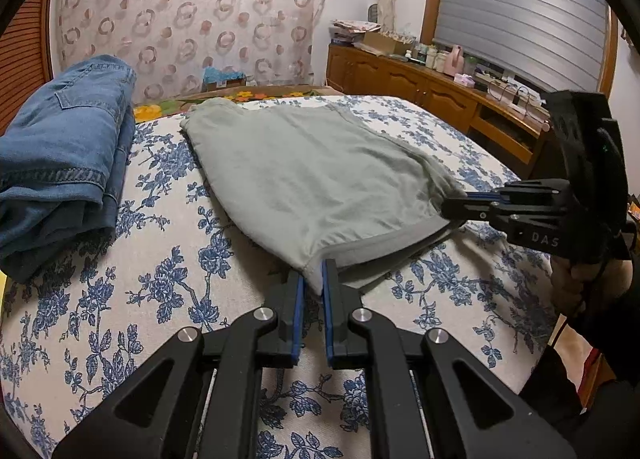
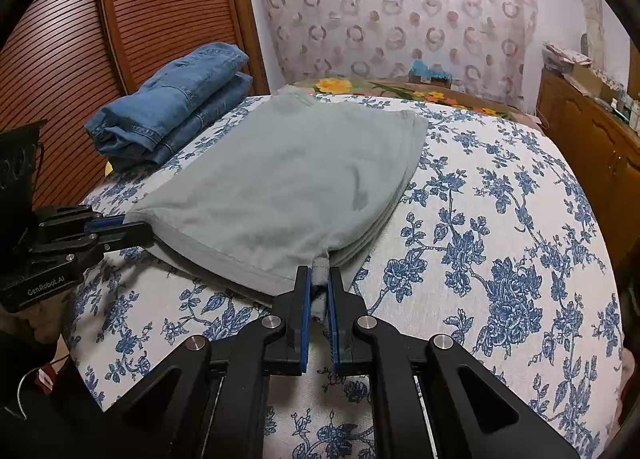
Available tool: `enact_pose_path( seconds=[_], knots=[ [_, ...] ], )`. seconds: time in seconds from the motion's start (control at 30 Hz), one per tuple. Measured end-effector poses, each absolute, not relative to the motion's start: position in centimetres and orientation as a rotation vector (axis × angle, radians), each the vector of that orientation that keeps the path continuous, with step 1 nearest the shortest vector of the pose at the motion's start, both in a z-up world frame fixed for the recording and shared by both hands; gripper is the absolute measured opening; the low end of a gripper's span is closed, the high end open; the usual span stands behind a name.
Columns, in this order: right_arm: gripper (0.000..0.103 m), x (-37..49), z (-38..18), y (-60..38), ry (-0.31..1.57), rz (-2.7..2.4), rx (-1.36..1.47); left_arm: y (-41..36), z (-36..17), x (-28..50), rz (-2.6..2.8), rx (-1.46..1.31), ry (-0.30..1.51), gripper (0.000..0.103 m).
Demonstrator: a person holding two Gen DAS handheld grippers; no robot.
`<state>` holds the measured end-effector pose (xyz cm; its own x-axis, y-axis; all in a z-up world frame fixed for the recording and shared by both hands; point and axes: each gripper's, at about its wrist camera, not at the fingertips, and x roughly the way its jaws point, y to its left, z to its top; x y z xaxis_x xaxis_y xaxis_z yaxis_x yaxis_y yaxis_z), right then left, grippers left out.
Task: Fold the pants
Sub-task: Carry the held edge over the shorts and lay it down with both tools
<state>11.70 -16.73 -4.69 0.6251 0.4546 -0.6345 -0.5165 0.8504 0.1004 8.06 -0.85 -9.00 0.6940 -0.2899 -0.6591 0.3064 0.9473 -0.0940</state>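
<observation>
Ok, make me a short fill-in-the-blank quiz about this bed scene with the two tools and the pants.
1. Each tool, left tool and right tool, is shut on a near corner of the ____ pants.
2. The folded pants stacked off to the side are made of blue ____.
3. The bedspread under the pants has a blue ____ print.
4. The cabinet along the wall is made of ____.

Missing words: grey; denim; floral; wood
</observation>
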Motion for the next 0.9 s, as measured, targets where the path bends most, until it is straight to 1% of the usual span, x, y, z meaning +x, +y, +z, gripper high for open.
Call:
enact_pose_path(
  seconds=[0.6,0.9],
  knots=[
    [0.007,10.9,-5.6,-17.0,0.686,0.551,-0.104,-0.8,-10.0,8.7,-0.310,0.014,0.777,0.009],
    [0.007,9.3,-4.2,-17.5,0.675,0.581,-0.074,-0.7,-8.0,6.0,-0.322,0.021,0.708,0.009]
  ],
)
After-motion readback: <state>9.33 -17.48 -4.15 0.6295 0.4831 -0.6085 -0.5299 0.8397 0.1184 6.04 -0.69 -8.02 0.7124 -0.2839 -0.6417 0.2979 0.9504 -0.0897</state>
